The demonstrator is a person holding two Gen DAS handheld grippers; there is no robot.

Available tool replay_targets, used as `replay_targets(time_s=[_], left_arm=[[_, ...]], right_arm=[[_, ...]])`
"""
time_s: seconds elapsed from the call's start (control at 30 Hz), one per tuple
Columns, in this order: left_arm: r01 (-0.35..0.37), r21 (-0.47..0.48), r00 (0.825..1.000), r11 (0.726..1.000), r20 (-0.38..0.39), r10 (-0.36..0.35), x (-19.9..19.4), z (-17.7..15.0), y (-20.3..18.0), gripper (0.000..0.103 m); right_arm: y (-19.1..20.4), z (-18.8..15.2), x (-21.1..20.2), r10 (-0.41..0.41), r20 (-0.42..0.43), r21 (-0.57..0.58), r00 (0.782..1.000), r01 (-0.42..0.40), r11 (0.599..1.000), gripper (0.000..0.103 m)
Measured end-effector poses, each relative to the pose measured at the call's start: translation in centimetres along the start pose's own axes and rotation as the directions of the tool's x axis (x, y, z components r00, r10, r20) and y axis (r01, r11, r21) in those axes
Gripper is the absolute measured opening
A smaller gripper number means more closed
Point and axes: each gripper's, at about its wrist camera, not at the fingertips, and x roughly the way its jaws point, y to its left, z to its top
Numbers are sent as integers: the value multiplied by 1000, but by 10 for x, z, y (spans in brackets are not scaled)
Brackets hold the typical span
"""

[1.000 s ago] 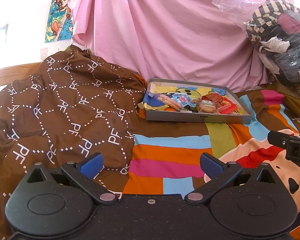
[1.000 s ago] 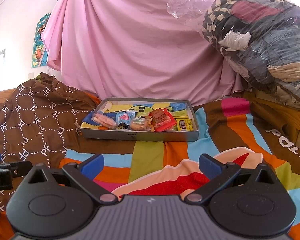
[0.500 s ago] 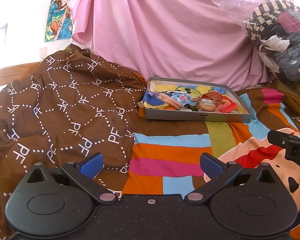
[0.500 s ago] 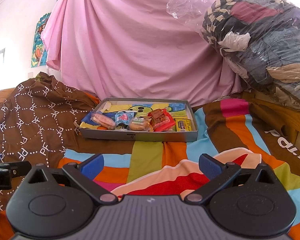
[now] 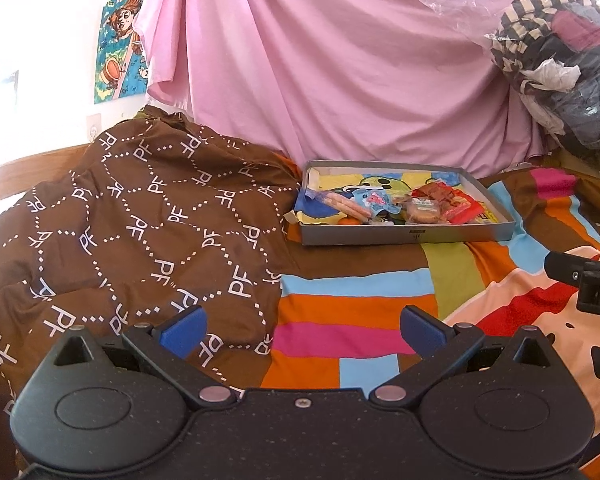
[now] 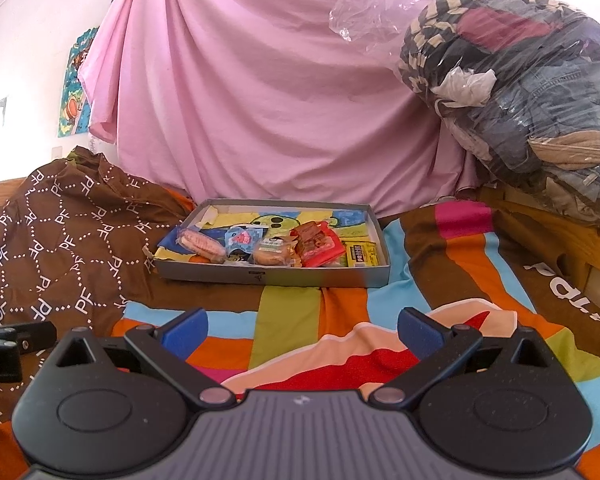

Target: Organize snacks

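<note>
A shallow grey cardboard tray (image 5: 406, 236) (image 6: 274, 277) lies on the striped bed cover, well ahead of both grippers. Inside it are several snacks: a pink wafer pack (image 6: 202, 243), a light blue packet (image 6: 242, 240), a round biscuit pack (image 6: 271, 255), a red packet (image 6: 318, 245) and a yellow pack (image 6: 359, 255). My left gripper (image 5: 303, 326) is open and empty, low over the bed. My right gripper (image 6: 302, 326) is open and empty too, to the right of the left one. Part of each gripper shows at the edge of the other's view.
A brown patterned blanket (image 5: 140, 216) is heaped on the left. A pink sheet (image 6: 268, 100) hangs behind the tray. A plastic-wrapped pile of clothes (image 6: 512, 92) sits on a wooden ledge at the right. The colourful bed cover (image 6: 308, 320) stretches between grippers and tray.
Both views have drawn back very slightly from the tray. Both grippers stay open and nothing in the tray has moved.
</note>
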Motion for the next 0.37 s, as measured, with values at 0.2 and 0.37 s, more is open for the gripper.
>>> replay_targets(time_s=[0.2,0.37], left_arm=[[-5,0,1000,1000,0,5,1,0,0,102],[-11,4,1000,1000,5,11,0,-1,0,102]], right_arm=[[0,0,0,2,2,2,1000,-2,1000,103],[-1,0,1,3,3,4,1000,-3,1000,103]])
